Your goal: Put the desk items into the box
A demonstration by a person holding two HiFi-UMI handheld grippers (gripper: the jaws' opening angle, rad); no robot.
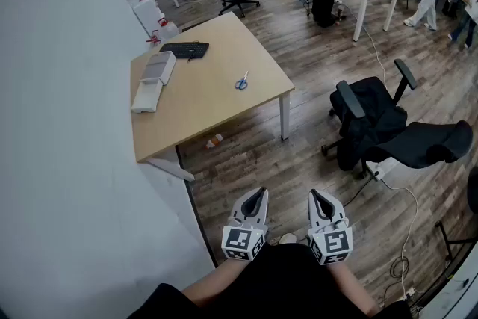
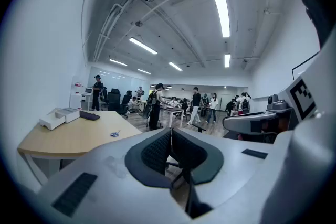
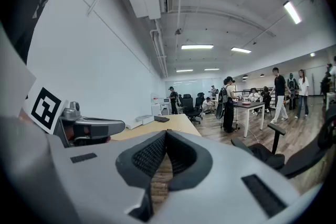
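Observation:
A wooden desk (image 1: 202, 101) stands a few steps ahead of me. On it lie a black keyboard (image 1: 184, 49), blue-handled scissors (image 1: 242, 81) and a white box (image 1: 158, 68) with a second flat white box (image 1: 146, 95) next to it. My left gripper (image 1: 256, 193) and right gripper (image 1: 317, 194) are held side by side close to my body, over the floor and well short of the desk. Both are shut with nothing between the jaws. In the left gripper view the left gripper (image 2: 170, 131) points past the desk (image 2: 73, 136) and scissors (image 2: 114, 134). The right gripper (image 3: 166, 134) faces the desk's end (image 3: 152, 128).
A white wall runs along the left. A small bottle-like object (image 1: 214, 140) lies on the floor under the desk. A black office chair (image 1: 388, 131) draped with dark cloth stands to the right, with cables on the floor (image 1: 403, 235). People and other desks fill the far room.

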